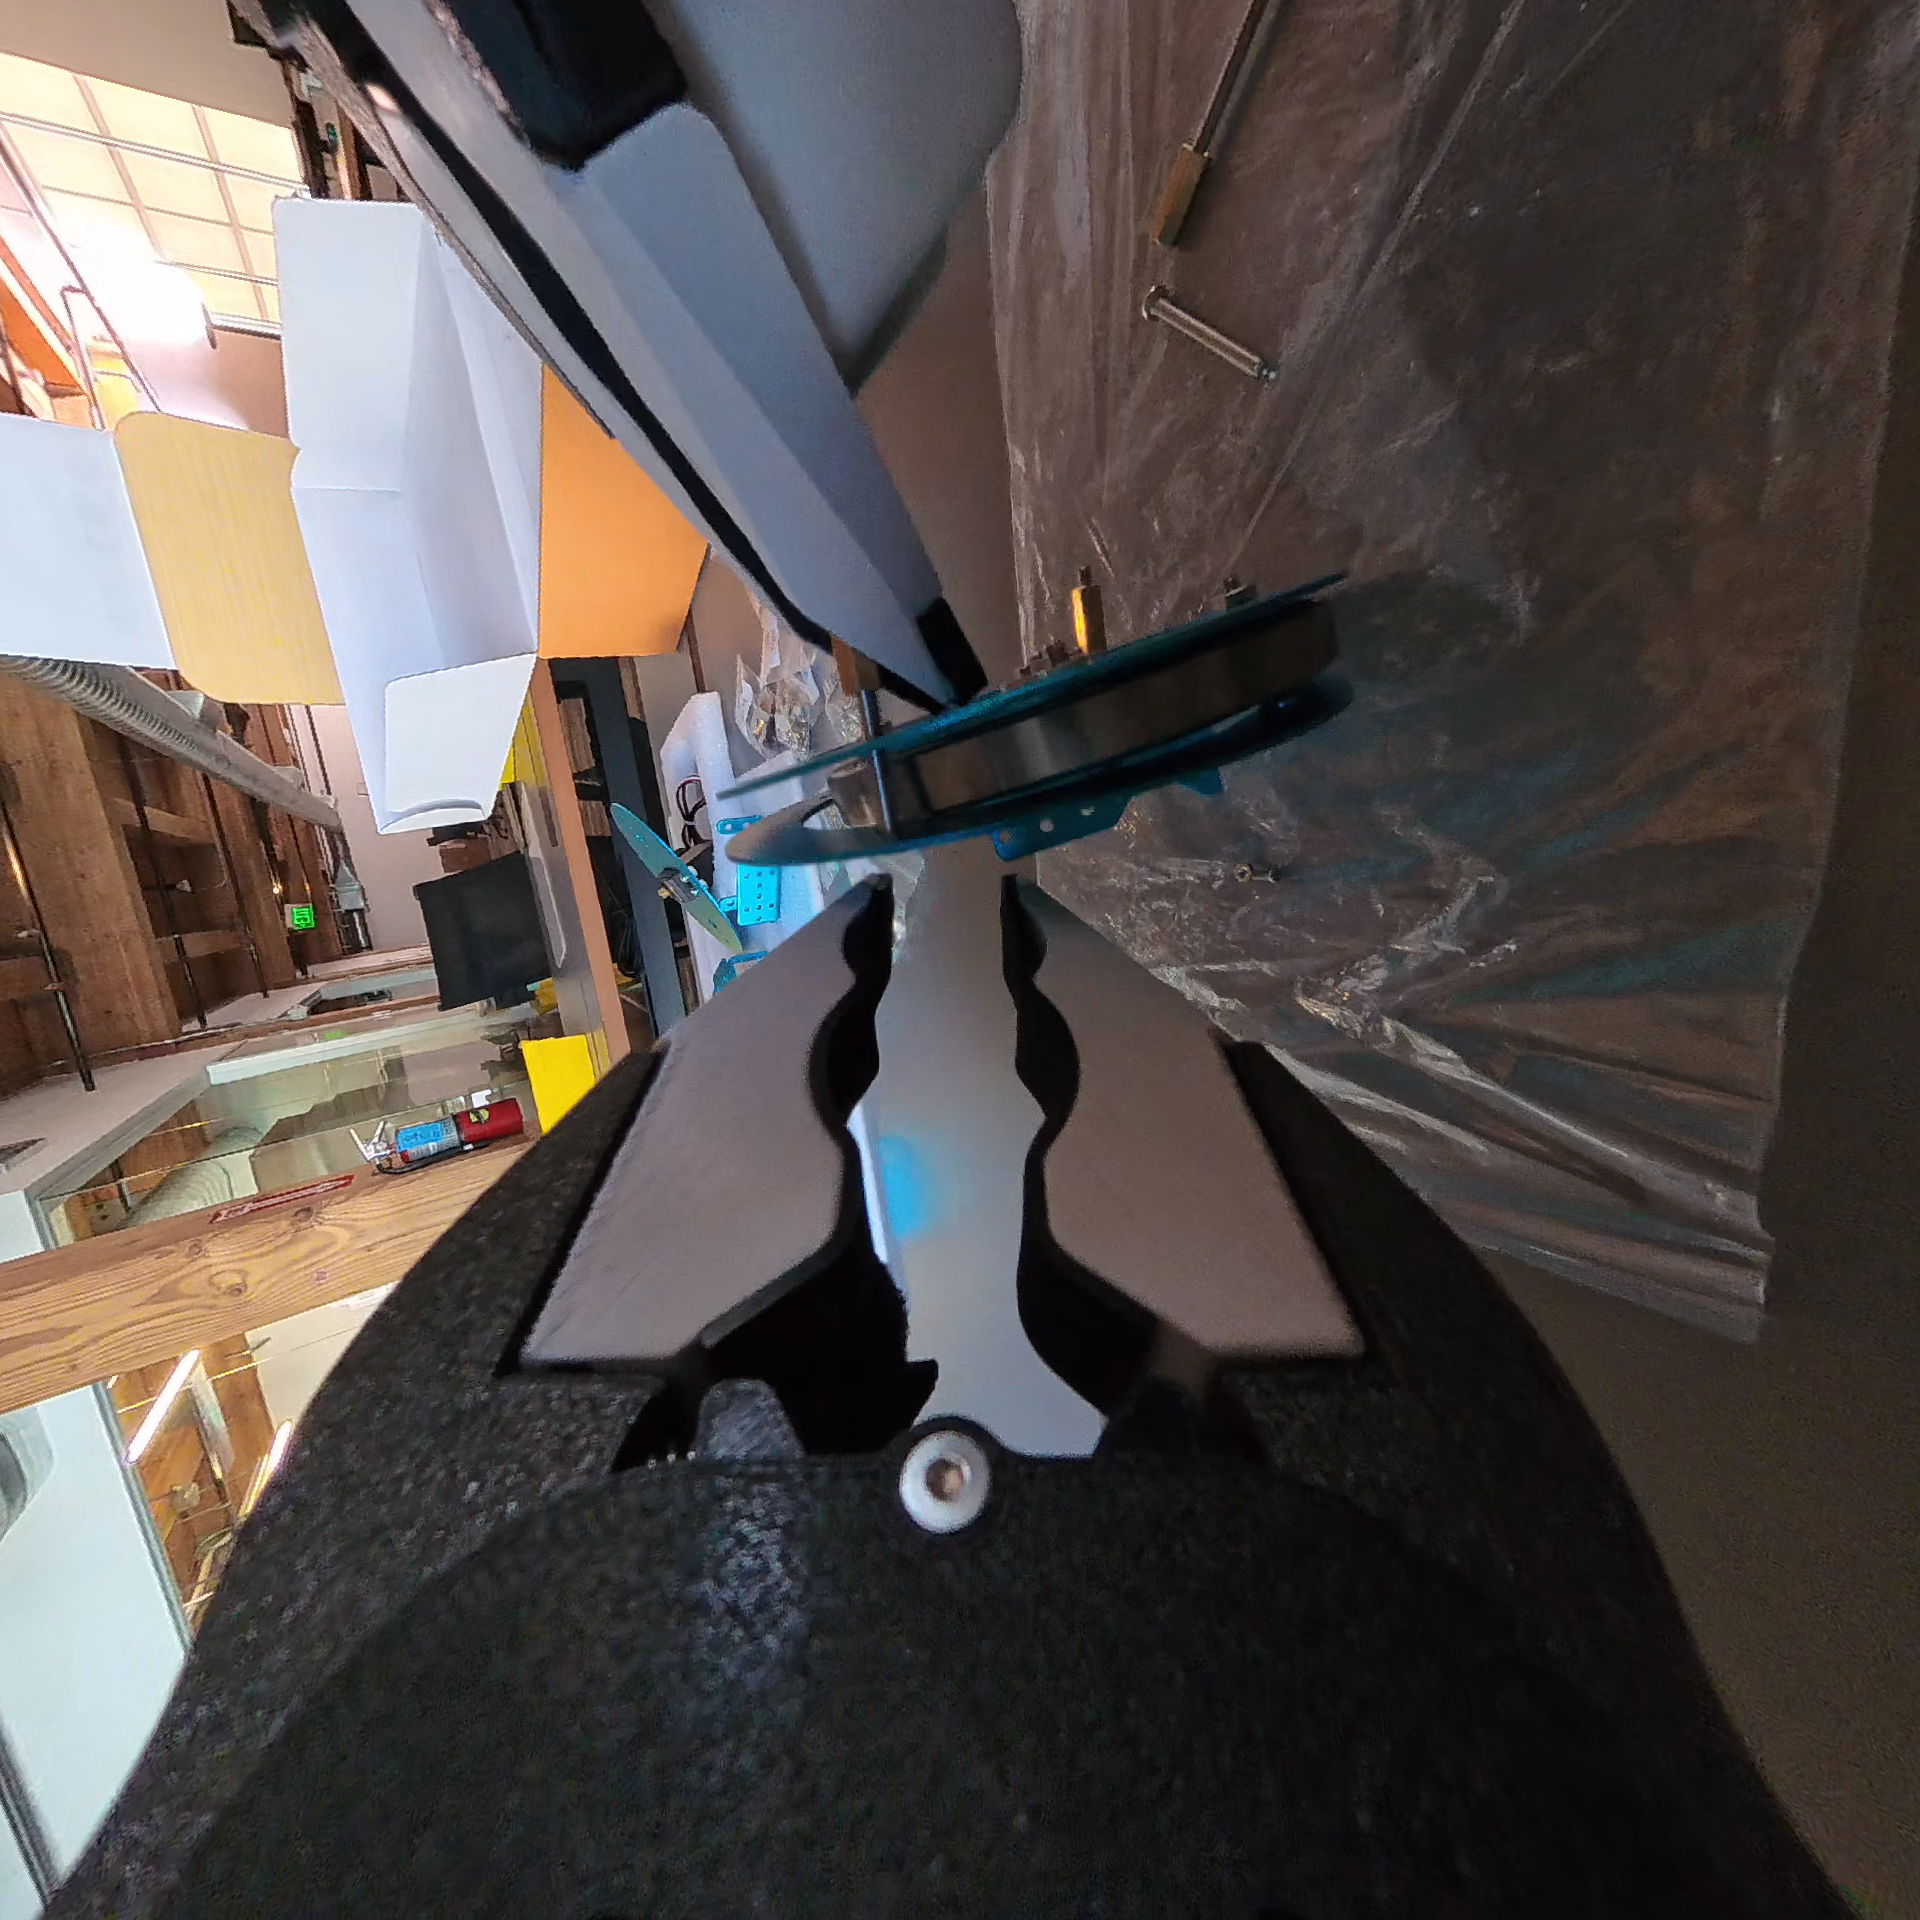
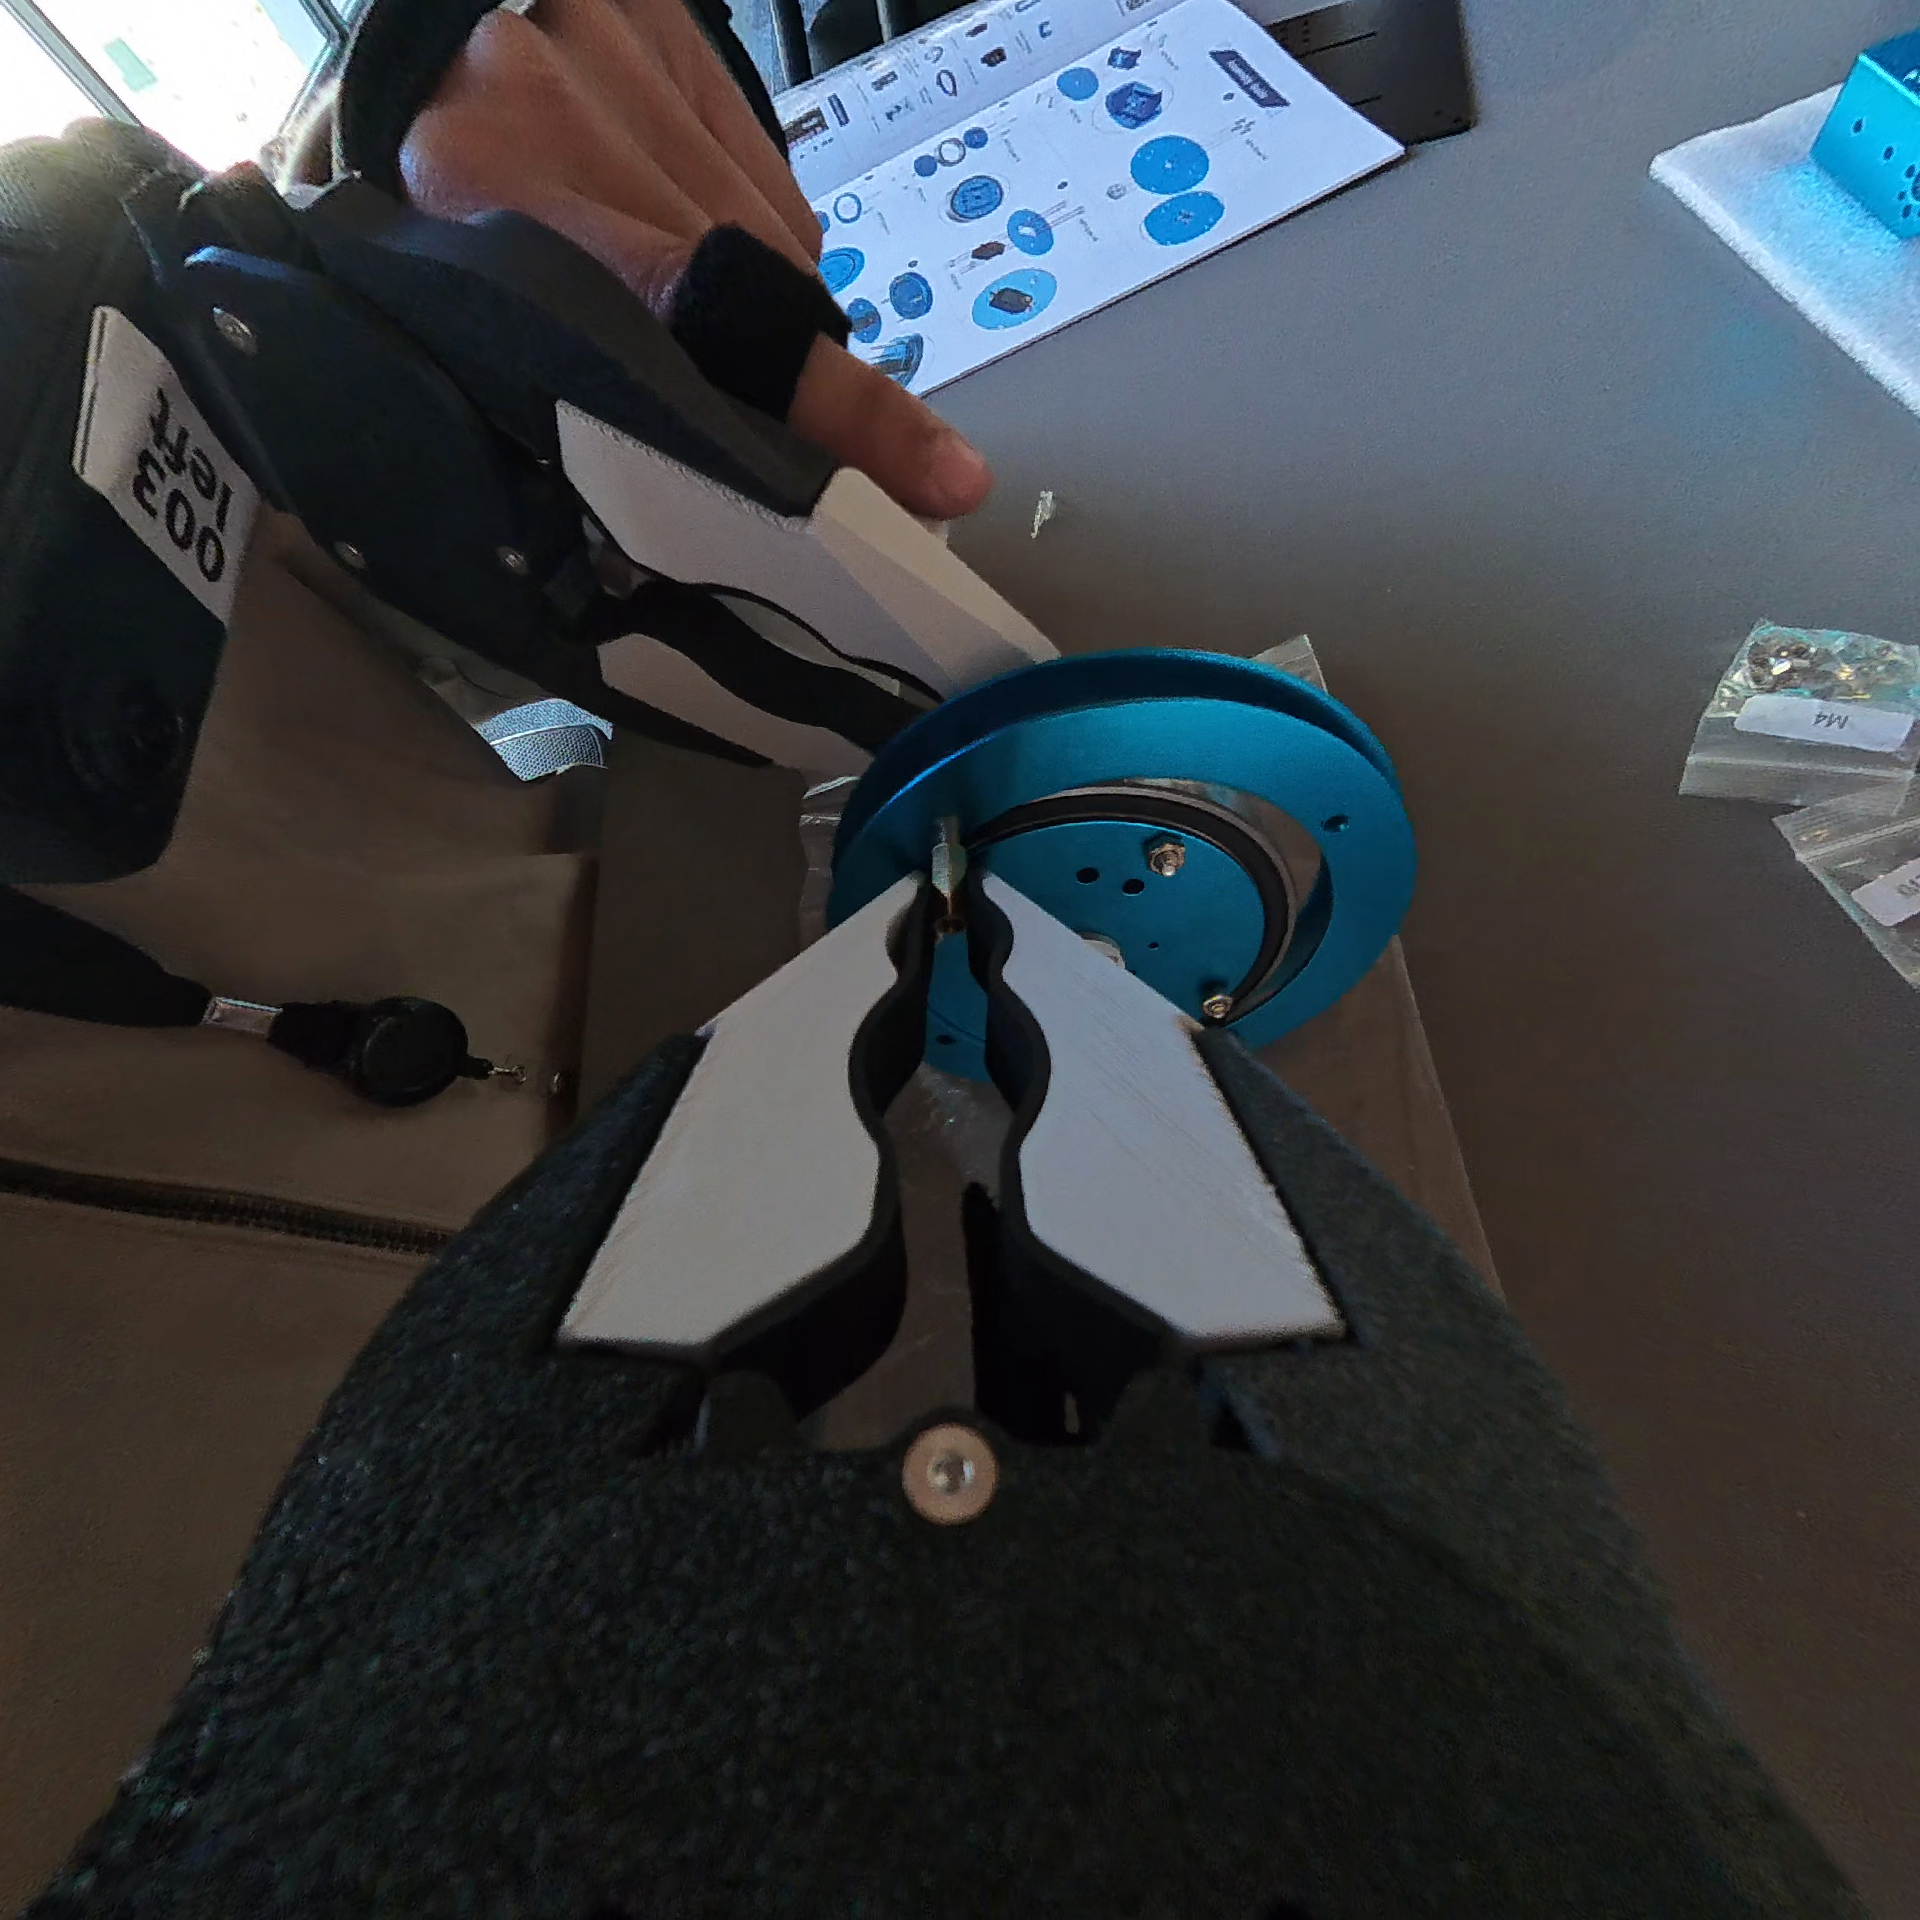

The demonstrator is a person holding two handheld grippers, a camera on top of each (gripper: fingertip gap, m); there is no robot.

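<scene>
A blue round two-plate assembly (image 1: 1091, 727) with a black ring between its plates rests tilted on a clear plastic bag (image 1: 1455, 935). In the right wrist view the assembly (image 2: 1351, 831) faces the camera. My right gripper (image 2: 948, 883) is shut on a small brass standoff (image 2: 945, 857) and holds it against the front plate's inner edge. It comes in from the upper left in the left wrist view (image 1: 951, 686). My left gripper (image 1: 948, 888) has a narrow gap between its tips with nothing in it. The tips sit up against the assembly's lower rim. It also shows in the right wrist view (image 2: 935, 712).
A printed sheet (image 2: 1091, 156), bags of small hardware (image 2: 1808, 717) and a blue metal block (image 2: 1881, 156) on white foam (image 2: 1766, 239) lie on the grey table. A loose brass standoff (image 1: 1190, 197) and a bolt (image 1: 1210, 332) lie beyond the assembly. A hand (image 2: 644, 156) holds the left gripper.
</scene>
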